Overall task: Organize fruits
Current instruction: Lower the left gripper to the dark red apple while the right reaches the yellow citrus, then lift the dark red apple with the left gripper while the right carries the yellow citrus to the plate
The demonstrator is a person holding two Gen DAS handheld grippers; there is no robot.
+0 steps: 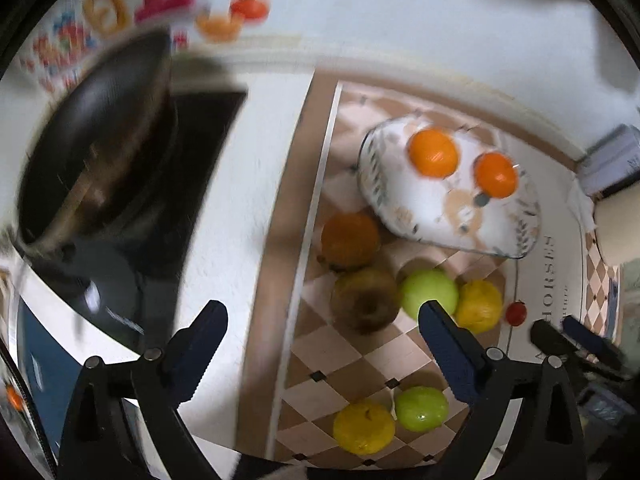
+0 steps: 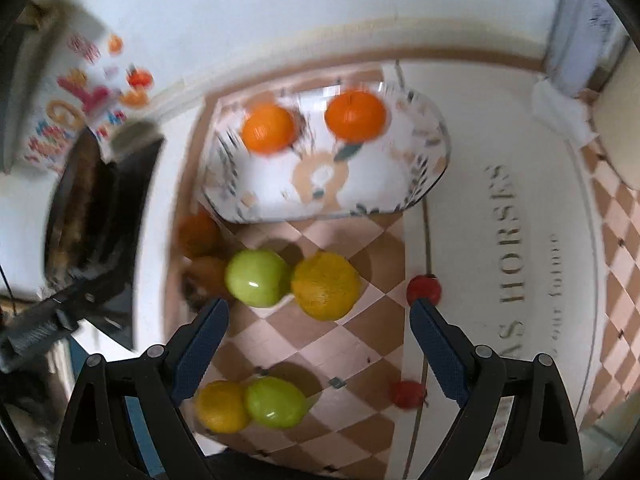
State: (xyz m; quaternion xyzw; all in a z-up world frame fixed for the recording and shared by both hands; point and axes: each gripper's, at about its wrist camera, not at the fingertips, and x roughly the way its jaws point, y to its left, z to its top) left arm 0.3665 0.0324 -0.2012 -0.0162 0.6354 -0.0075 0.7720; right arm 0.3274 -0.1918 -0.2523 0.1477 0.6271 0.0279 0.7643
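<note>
Two oranges (image 2: 268,128) already sit on the patterned tray (image 2: 424,184), side by side, well ahead of both pairs of tongs. We hold the left tongs (image 1: 320,344) and the right tongs (image 2: 320,338) spread wide, with nothing between the fingers of either.

We judge the tray to be where the fruit is gathered, so the loose pieces on the checkered surface (image 2: 360,340) are what remains. In the right wrist view, a green apple (image 2: 257,278) and a yellow fruit (image 2: 326,285) lie touching each other just ahead of the right tongs, inside the span of the spread fingers, with the tray directly beyond them. A second green apple (image 2: 275,402) and yellow fruit (image 2: 221,406) lie under the right tongs, nearer the wrist than the fingertips. One small red fruit (image 2: 424,290) sits just ahead of the right fingertip, and another (image 2: 407,394) lies beside that finger.

From the left tongs the same forward pair lies off to the right, at the right finger, while a brownish fruit (image 1: 365,300) and a dark orange one (image 1: 350,240) lie more nearly ahead. All the fruit is roughly round, so we see no long axis to align with.

The right tongs look nearer to the green apple and yellow fruit and better lined up on them; a short push forward and down would bracket either. Because the two touch, we would centre on one of them, or closing may nudge its neighbour.
</note>
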